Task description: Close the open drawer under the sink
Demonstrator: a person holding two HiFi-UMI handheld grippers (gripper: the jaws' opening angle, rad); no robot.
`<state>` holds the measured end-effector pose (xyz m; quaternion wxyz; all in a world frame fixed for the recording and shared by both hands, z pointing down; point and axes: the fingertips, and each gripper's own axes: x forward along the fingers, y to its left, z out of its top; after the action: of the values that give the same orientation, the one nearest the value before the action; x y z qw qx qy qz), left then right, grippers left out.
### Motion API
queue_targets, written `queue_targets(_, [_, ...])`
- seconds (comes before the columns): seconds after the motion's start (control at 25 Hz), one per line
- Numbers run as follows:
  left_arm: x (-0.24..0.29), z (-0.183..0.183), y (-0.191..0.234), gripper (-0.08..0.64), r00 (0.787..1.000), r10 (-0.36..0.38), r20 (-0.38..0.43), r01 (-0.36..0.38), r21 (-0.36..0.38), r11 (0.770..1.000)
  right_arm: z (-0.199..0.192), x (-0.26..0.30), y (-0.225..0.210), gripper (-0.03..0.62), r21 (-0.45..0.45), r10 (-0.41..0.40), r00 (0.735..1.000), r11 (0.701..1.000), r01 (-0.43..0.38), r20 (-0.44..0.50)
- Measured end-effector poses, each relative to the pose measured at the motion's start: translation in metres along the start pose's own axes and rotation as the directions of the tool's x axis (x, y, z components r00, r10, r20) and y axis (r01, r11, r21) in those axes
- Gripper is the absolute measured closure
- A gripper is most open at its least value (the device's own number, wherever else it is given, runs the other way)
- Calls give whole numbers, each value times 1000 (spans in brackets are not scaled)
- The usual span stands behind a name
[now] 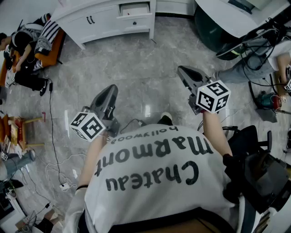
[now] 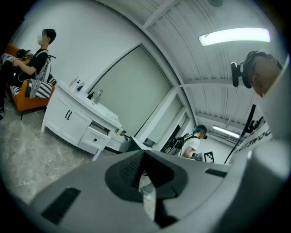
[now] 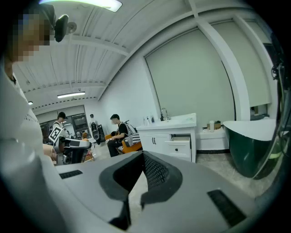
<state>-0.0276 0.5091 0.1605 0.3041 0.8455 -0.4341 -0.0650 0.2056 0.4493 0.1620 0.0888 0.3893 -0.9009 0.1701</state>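
Grey marble-look floor (image 1: 136, 68): fills the middle of the head view and lies bare between the person and the far wall.

White vanity cabinet (image 1: 97, 20): along the upper edge, left of centre. It carries the sink tabletop (image 3: 175, 120), which has a faucet and small bottles on it.

Dark green bathtub (image 1: 211, 32): upper right, to the right of the cabinet.

White printed shirt (image 1: 154, 182): lower centre, on the person holding both tools.

Orange chair (image 1: 52, 48): upper left, beside the cabinet's left end, with a person seated on it.

Open drawer (image 1: 135, 10): top row at the cabinet's right end, under the tabletop. It is pulled out, its front standing forward of the closed drawer below. The same drawer shows in the left gripper view (image 2: 94, 137) and the right gripper view (image 3: 177, 145). It is well apart from both tools.

Left hand-held gripper (image 1: 111, 89): centre left, aimed toward the cabinet. Its jaws are pressed together with nothing between them.

Right hand-held gripper (image 1: 183, 69): centre right, aimed the same way. Its jaws are pressed together and empty.
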Motion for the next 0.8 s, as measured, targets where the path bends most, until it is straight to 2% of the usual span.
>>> queue_targets(0.36, [30,5,-7,552,999,32,20,-32,-3,999,6,4,-34,580,-7,30,999,1000,-31,-13])
queue_targets(0.64, [62,9,-9,552,994,83,71,-81,-24,996,19,4,-66,580,-22,116,993,993,-116,-4])
queue_targets(0.8, [82,12,-12,552,983,119,136,-114,-42,993,23,0,-86,580,-29,170,985,985,-170,-11])
